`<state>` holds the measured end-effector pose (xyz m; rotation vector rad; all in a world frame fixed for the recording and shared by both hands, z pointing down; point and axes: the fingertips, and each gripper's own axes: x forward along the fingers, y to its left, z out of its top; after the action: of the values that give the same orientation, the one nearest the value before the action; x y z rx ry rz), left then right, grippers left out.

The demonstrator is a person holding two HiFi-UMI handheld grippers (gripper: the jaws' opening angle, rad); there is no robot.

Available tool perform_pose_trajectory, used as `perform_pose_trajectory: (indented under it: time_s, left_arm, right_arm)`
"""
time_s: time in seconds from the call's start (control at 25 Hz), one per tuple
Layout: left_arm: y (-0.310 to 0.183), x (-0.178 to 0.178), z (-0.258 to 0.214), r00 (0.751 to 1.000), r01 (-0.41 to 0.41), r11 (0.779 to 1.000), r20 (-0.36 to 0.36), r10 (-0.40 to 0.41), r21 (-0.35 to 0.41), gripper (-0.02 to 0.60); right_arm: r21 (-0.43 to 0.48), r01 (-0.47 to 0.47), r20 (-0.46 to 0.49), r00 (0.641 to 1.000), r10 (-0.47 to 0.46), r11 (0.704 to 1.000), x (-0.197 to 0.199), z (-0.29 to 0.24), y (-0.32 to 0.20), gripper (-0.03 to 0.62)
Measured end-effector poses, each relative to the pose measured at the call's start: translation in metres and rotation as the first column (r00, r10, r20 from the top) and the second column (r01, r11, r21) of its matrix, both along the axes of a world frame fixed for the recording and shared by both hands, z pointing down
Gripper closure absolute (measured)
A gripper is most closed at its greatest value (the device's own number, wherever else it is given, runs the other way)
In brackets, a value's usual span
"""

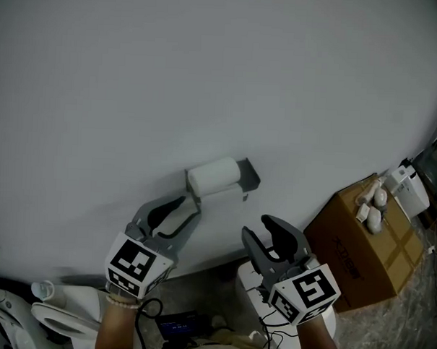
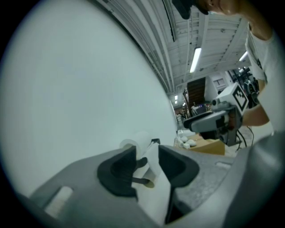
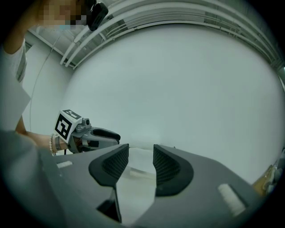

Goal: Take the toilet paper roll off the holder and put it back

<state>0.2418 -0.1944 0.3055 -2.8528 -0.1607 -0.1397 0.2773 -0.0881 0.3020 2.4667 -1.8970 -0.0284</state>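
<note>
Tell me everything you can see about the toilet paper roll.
The toilet paper roll is a white, fairly full cylinder of soft-looking paper. It lies level on a dark metal holder fixed to the pale wall, its axis along the wall. The open left hand-held gripper is close below its left end; no jaw grips it.

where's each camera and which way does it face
Head view: on the person's head, looking down at the toilet paper roll on its holder; wrists, left gripper, right gripper show.
Left gripper view: on that gripper, looking past open jaws at the roll; right gripper shows.
Right gripper view: on that gripper, facing the wall; left gripper, a sleeve show.
Both gripper views show the other gripper.
</note>
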Motion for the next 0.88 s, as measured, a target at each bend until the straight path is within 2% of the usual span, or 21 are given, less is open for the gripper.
perform_pose_trajectory:
  time_s: [0.16, 0.32, 0.48, 0.88]
  left_arm:
    - [0.004, -0.027, -0.010, 0.998, 0.056, 0.998, -0.031, -0.057, -0.038, 0.515]
    - [0.018, -0.059, -0.015, 0.996, 0.069, 0.996, -0.045, -0.072, -0.056, 0.583]
    - [0.035, -0.090, -0.009, 0.998, 0.053, 0.997, -0.038, -0.055, -0.057, 0.586]
    - [0.062, -0.158, 0.026, 0.995, 0.084, 0.988, 0.059, -0.077, -0.127, 0.586]
  right_arm:
    - [0.007, -0.040, 0.004, 0.999, 0.040, 0.999, -0.016, -0.001, 0.010, 0.425]
    - [0.011, -0.090, 0.007, 0.996, 0.090, 0.996, -0.036, 0.001, 0.021, 0.526]
    - [0.006, -0.119, 0.023, 0.993, 0.118, 0.993, -0.058, 0.010, 0.033, 0.571]
    - [-0.041, -0.137, 0.036, 0.990, 0.139, 0.990, -0.117, 0.037, 0.056, 0.574]
